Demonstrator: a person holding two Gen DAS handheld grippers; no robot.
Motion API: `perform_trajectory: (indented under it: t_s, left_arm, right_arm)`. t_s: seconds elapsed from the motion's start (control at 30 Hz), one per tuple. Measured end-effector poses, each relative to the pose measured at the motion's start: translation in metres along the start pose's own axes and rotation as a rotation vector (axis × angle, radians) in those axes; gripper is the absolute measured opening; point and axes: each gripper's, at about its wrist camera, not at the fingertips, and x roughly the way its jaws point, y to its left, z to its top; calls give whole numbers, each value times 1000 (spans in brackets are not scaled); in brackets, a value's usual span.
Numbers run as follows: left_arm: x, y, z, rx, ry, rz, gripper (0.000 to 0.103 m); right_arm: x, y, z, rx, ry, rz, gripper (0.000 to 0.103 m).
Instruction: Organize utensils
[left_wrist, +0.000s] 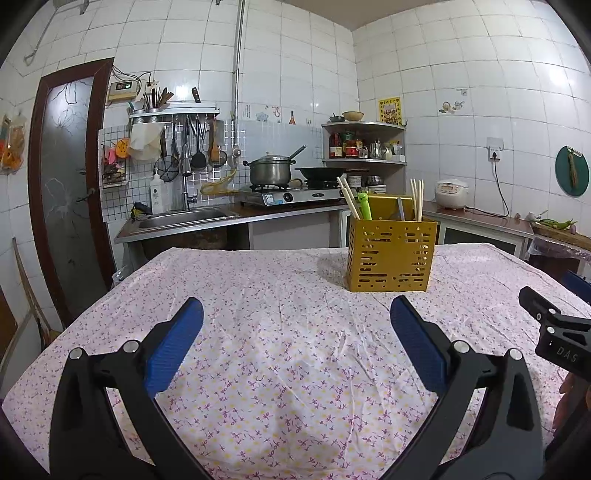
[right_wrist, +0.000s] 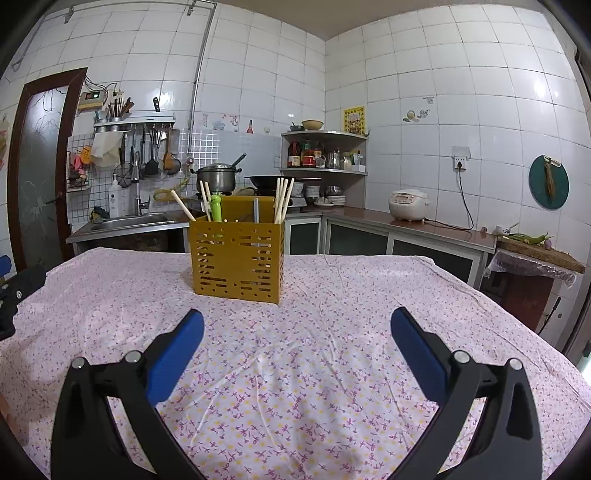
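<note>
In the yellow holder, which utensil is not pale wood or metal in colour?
The green-handled utensil, standing in the left part of the yellow holder. The chopsticks around it are pale, and the thin piece in the middle looks grey.

White glossy tiles (right_wrist: 424, 66) cover the kitchen walls up to the ceiling, with a dark-framed frosted glass door (left_wrist: 66, 184) on the left. Along the far wall a steel sink (left_wrist: 184, 214) and a gas stove (left_wrist: 291, 194) sit on a low counter (right_wrist: 424, 225), and a corner shelf (right_wrist: 325, 151) holds bottles and jars. A flowered cloth (right_wrist: 314, 369) covers the table in front, and a rice cooker (right_wrist: 408, 205) stands plugged into a wall socket (right_wrist: 460, 157).
</note>
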Motion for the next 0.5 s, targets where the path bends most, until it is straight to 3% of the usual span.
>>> perform_trajectory:
  t_s: [0.5]
  left_arm:
    - [1,4,0,-15,6,-11,98]
  right_arm:
    - [-2,0,1,-5,-2,4,99]
